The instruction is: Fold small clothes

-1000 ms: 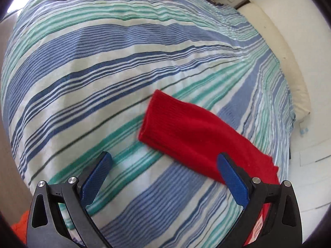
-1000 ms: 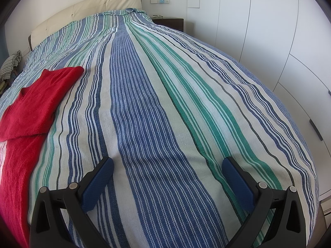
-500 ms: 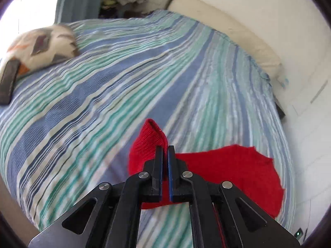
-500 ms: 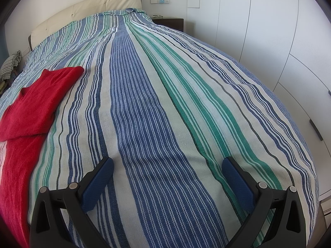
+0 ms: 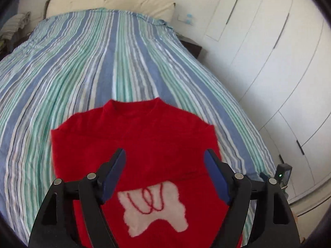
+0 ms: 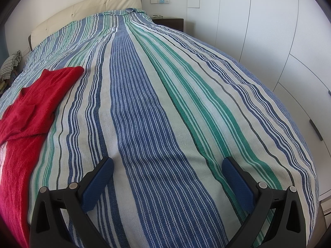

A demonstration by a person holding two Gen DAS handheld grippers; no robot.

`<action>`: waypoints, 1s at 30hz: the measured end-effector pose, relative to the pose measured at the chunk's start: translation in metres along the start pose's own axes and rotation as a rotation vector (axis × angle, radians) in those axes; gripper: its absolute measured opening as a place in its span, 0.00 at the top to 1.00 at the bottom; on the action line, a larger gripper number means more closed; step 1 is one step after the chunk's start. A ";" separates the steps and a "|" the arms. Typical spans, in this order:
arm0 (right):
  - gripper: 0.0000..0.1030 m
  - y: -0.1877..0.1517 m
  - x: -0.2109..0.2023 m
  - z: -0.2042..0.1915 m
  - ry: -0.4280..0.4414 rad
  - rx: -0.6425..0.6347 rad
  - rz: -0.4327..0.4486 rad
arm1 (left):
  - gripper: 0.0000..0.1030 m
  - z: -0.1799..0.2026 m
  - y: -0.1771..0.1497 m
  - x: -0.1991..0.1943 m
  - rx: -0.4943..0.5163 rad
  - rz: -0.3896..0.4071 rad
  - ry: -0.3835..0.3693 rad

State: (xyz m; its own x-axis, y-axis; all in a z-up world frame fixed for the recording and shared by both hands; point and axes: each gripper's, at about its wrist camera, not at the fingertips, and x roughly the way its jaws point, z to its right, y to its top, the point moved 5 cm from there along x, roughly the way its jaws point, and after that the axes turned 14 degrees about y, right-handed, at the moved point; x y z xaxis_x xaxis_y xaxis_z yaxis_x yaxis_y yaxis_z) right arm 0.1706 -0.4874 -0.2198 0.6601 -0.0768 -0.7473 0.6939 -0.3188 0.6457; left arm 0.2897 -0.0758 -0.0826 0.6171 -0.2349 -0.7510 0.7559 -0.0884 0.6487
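I have the left gripper (image 5: 164, 159) hovering over a small red knitted sweater (image 5: 144, 144) that lies on the striped bedspread (image 5: 103, 62), collar towards the headboard (image 5: 109, 0). Its blue-padded fingers (image 5: 115, 165) stand wide apart with nothing between them. My right gripper (image 6: 167, 167) is likewise spread and empty, low over bare bedspread well to the right of the garment.

As I read it, the fold is partly done. From the left wrist the sweater shows a tidy, roughly rectangular outline with no sleeve sticking out on either side. From the right wrist one red sleeve (image 6: 47, 95) lies doubled across the body. So the sleeves seem to be tucked in, though the left wrist picture is soft and I can't swear to both. What I judge remains is bringing the hem up towards the collar, then setting the bundle aside. The hem itself is hidden below my left gripper.

There is no readable brand or label anywhere. The only marking is a white patch (image 5: 155, 208) on the chest with looping red yarn stitched across it; it spells nothing I can make out.
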 end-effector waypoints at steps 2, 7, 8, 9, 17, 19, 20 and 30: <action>0.00 0.000 0.000 0.000 0.000 0.000 0.000 | 0.22 -0.051 -0.021 0.006 -0.065 -0.031 0.069; 0.00 0.000 0.000 0.000 0.000 0.000 0.000 | 0.24 -0.137 -0.079 0.016 -0.072 -0.107 0.194; 0.00 0.000 0.000 0.000 0.000 0.000 0.000 | 0.24 -0.139 -0.087 0.018 -0.037 -0.118 0.200; 0.00 0.000 0.000 0.000 0.000 0.000 0.000 | 0.24 -0.136 -0.093 0.023 0.003 -0.129 0.203; 0.00 0.000 0.001 0.000 -0.002 -0.001 0.000 | 0.89 -0.128 -0.083 0.102 0.006 -0.110 0.417; 0.00 0.000 0.001 0.000 -0.001 0.000 0.000 | 0.91 -0.145 -0.090 0.108 -0.157 -0.112 0.375; 0.00 0.000 0.001 -0.001 -0.001 -0.001 0.000 | 0.92 -0.144 -0.094 0.105 -0.162 -0.090 0.390; 0.00 0.000 0.001 0.000 -0.002 0.000 0.002 | 0.59 -0.150 -0.106 0.074 -0.173 -0.104 0.367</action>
State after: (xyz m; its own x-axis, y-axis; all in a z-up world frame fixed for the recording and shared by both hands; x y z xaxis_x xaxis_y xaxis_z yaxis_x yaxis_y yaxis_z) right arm 0.1710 -0.4871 -0.2203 0.6611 -0.0791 -0.7461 0.6923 -0.3189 0.6473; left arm 0.2879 0.0617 -0.2255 0.5489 0.1304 -0.8257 0.8245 0.0779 0.5604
